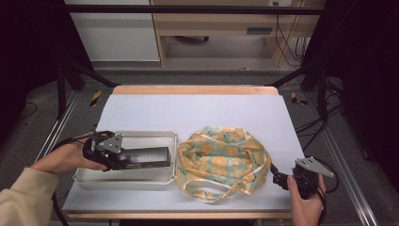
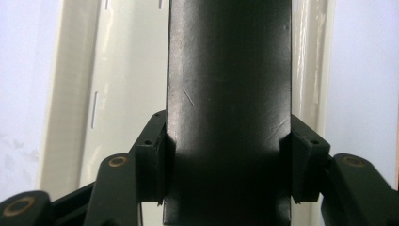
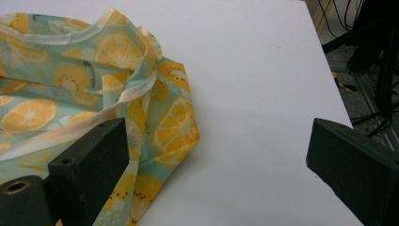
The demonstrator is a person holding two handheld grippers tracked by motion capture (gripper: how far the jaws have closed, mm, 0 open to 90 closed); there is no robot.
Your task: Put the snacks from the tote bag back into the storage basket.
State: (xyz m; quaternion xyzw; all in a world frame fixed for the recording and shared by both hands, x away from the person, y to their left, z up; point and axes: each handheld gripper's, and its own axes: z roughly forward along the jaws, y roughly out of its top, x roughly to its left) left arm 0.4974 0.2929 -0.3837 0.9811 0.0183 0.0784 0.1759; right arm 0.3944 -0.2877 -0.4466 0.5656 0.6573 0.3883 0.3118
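Note:
A long black box lies lengthwise within the white plastic tray at the table's front left. My left gripper is shut on the box's left end, held by a hand coming in from the left. In the left gripper view both pads press the sides of the black box, with the tray beneath it. Whether the box rests on the tray floor I cannot tell. My right gripper stands open at the front right, next to a crumpled fabric bag with an orange-slice print.
In the right gripper view the open right gripper frames bare white table, with the fabric bag just left of it. The table's right edge, a metal frame and cables lie beyond. A wooden strip edges the far side.

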